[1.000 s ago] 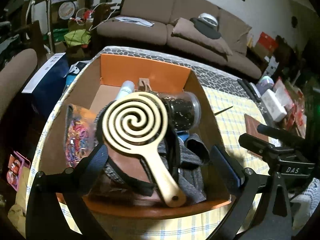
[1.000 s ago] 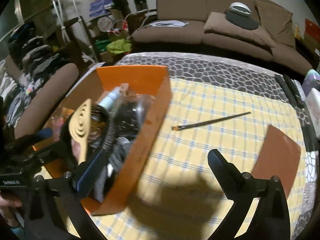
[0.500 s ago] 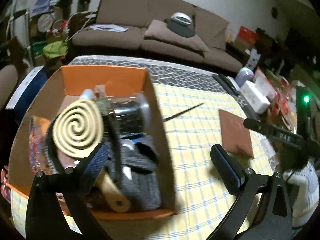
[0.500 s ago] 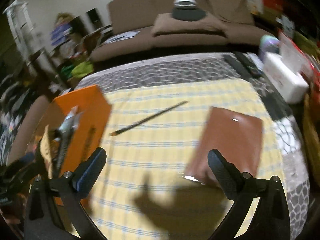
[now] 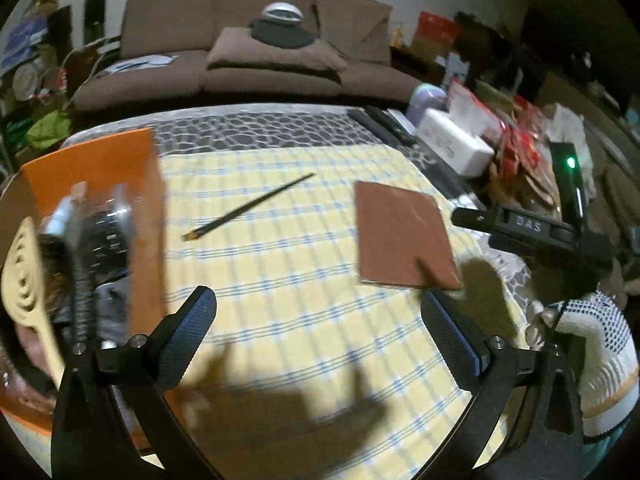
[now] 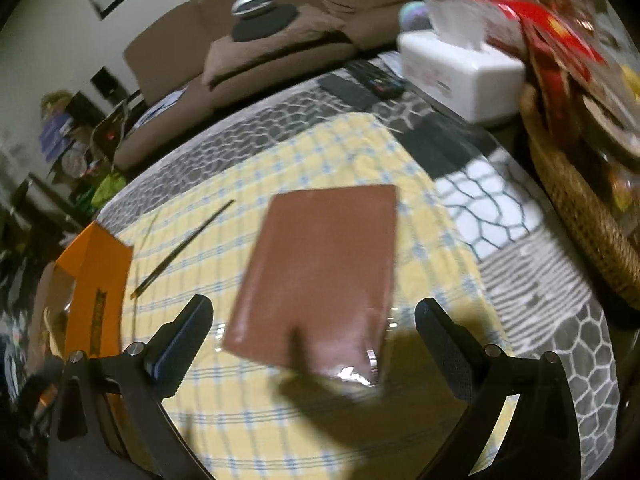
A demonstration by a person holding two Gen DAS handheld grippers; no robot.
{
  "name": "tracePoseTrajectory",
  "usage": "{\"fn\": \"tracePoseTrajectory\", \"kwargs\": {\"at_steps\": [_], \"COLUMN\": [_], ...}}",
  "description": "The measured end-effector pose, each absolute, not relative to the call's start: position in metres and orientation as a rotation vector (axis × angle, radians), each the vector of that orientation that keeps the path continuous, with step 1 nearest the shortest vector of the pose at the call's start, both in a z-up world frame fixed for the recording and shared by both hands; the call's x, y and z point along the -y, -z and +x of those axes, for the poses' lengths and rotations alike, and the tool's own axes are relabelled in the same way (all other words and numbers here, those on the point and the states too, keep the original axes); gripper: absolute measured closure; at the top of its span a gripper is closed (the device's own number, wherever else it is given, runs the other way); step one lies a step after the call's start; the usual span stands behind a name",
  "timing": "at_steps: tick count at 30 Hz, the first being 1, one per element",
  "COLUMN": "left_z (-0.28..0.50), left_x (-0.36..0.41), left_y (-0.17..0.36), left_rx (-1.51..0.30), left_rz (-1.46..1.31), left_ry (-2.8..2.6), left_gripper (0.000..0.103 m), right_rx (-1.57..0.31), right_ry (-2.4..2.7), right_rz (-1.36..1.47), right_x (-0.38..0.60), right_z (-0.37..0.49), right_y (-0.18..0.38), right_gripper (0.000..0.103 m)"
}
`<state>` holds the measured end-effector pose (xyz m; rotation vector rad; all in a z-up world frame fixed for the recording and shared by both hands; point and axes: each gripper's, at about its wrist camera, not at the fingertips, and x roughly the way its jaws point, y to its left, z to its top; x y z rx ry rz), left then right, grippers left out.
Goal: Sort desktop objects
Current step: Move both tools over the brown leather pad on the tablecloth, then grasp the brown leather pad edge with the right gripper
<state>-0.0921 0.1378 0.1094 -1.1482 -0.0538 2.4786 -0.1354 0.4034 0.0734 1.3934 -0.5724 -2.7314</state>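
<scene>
Yellow checked tablecloth (image 5: 304, 280) as landmark throughout. Left gripper (image 5: 320, 320) above the near part of the cloth, fingers spread wide, nothing between them; only its shadow on the checks below. Right gripper (image 6: 314, 330) likewise spread wide and empty, poised over the near edge of a brown notebook (image 6: 320, 268) — no contact visible between fingers and cover. Notebook lying flat on the right half of the cloth, one near corner just short of the cloth's edge. Thin dark paintbrush (image 5: 248, 208) flat near the middle of the cloth, slanted, bristle end toward the box, well apart from the notebook. Orange cardboard box (image 5: 136, 184) on the left side of the cloth, open-topped and crowded: pale spiral-patterned paddle (image 5: 20, 280) leaning at its outer side, a clear jar of dark contents (image 5: 104, 228) behind, grey fabric (image 5: 108, 308) lower down — rest too blurred to sort out. Beyond the cloth's right edge, a white tissue box (image 6: 460, 72) and a woven basket (image 6: 576, 208) with red packets. Past the far edge, a grey patterned underlay, then a brown sofa (image 5: 256, 52). White dotted glove (image 5: 604, 356) on the person's hand at the cloth's right corner, gripping the right tool's handle.
</scene>
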Motion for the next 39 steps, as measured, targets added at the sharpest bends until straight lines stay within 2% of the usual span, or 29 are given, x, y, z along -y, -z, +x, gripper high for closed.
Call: {"fn": "tracePoseTrajectory", "kwargs": {"at_steps": [5, 10, 16, 21, 26, 28, 30, 34, 36, 39], "left_z": [-0.106, -0.130, -0.151, -0.161, -0.163, -0.164, -0.163, -0.161, -0.162, -0.162], "left_x": [-0.168, -0.187, -0.207, -0.222, -0.226, -0.226, -0.226, -0.226, -0.223, -0.217], "left_y": [-0.087, -0.058, -0.035, -0.023, -0.018, -0.019, -0.019, -0.019, -0.020, -0.021], "left_rx": [0.032, 0.048, 0.088, 0.060, 0.047, 0.046, 0.032, 0.012, 0.018, 0.055], "left_rz": [-1.204, -1.281, -1.315, -1.331, -1.312, -1.310, -1.307, -1.310, -1.321, -1.337], "left_ry": [-2.439, -2.389, -2.284, -2.231, -2.229, -2.224, -2.222, -2.231, -2.237, -2.227], "left_gripper": [0.001, 0.001, 0.002, 0.016, 0.023, 0.028, 0.038, 0.048, 0.067, 0.076], "right_rx": [0.608, 0.662, 0.697, 0.695, 0.636, 0.609, 0.604, 0.633, 0.627, 0.665], "right_ry": [2.705, 2.643, 2.612, 2.615, 2.623, 2.620, 2.603, 2.571, 2.588, 2.597], "right_rz": [1.433, 1.476, 1.497, 1.486, 1.495, 1.502, 1.502, 1.489, 1.487, 1.465], "right_x": [-0.416, -0.426, -0.433, -0.433, -0.428, -0.423, -0.419, -0.409, -0.408, -0.411], "right_z": [-0.136, -0.135, -0.136, -0.139, -0.141, -0.142, -0.143, -0.145, -0.144, -0.143], "right_y": [-0.058, -0.040, -0.026, -0.022, -0.021, -0.021, -0.022, -0.023, -0.026, -0.031], "right_gripper": [0.007, 0.040, 0.044, 0.047, 0.053, 0.059, 0.059, 0.062, 0.062, 0.062]}}
